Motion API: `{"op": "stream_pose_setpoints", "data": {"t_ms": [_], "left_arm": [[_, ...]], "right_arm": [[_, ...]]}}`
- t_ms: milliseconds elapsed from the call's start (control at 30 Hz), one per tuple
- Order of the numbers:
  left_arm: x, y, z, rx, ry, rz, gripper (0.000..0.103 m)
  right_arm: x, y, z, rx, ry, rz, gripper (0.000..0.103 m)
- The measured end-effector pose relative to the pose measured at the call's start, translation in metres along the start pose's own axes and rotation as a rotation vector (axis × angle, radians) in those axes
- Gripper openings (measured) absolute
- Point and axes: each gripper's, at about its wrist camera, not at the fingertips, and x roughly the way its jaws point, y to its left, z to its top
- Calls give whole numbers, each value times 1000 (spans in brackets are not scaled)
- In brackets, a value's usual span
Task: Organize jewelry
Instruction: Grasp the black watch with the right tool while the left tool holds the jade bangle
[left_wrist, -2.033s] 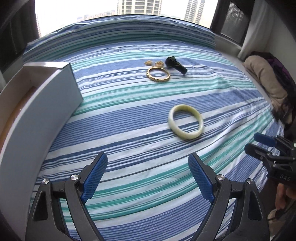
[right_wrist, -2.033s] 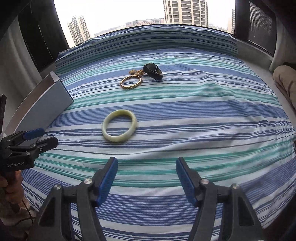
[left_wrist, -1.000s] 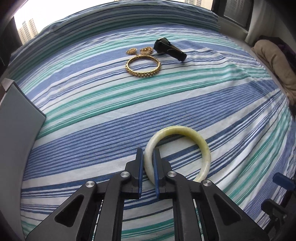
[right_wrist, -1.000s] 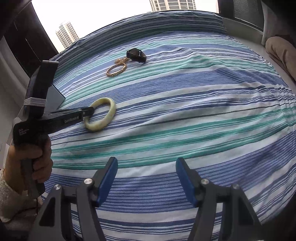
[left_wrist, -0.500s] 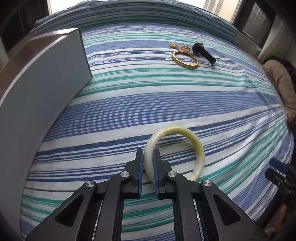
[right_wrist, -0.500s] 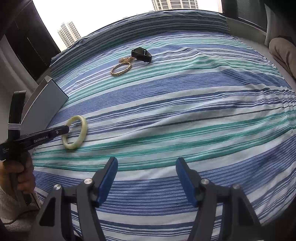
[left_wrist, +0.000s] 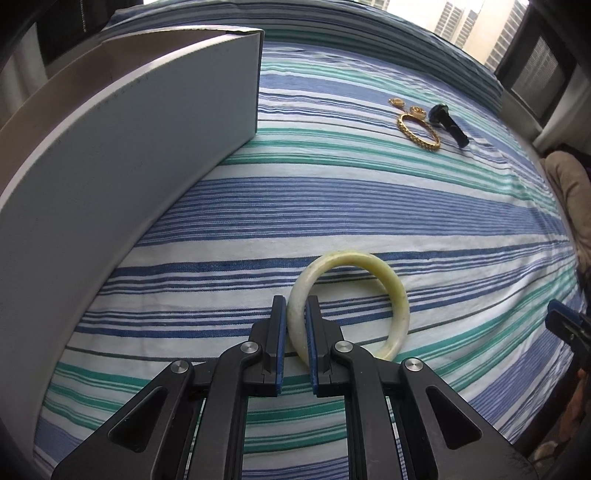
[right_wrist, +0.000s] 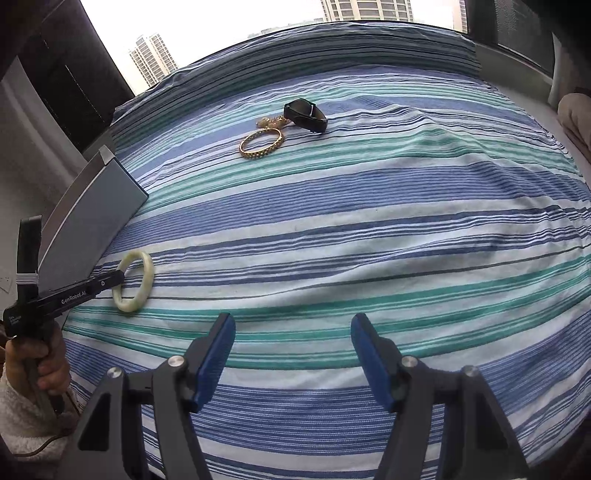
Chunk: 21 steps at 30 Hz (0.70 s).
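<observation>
My left gripper (left_wrist: 295, 308) is shut on the rim of a pale green jade bangle (left_wrist: 391, 284) and holds it just above the striped bedspread, beside the white box (left_wrist: 122, 147). The right wrist view shows the same gripper (right_wrist: 120, 277), bangle (right_wrist: 142, 280) and box (right_wrist: 88, 225) at the left. A gold bangle (left_wrist: 419, 132), small gold pieces (left_wrist: 406, 105) and a black band (left_wrist: 448, 123) lie far back on the bed; they also show in the right wrist view: the gold bangle (right_wrist: 261, 143) and the black band (right_wrist: 306, 114). My right gripper (right_wrist: 291, 350) is open and empty.
The blue, green and white striped bedspread (right_wrist: 369, 221) covers the whole bed. A beige cushion (left_wrist: 569, 192) lies at the right edge. Windows stand behind the bed.
My left gripper closed on the jade bangle, lifted it and carried it left toward the white box. The right gripper stayed open and nearly still.
</observation>
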Motion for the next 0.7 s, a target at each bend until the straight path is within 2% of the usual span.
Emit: {"op": "stream_pose_setpoints", "data": {"t_ms": [300, 500, 700], "left_arm": [[1, 4, -3, -7, 2, -4, 8], [0, 6, -5, -7, 3, -5, 8], [0, 6, -5, -8, 2, -3, 8]], "right_arm": [[5, -2, 33, -25, 17, 20, 67], [2, 4, 44, -48, 10, 31, 67], [9, 5, 57, -68, 41, 44, 66]]}}
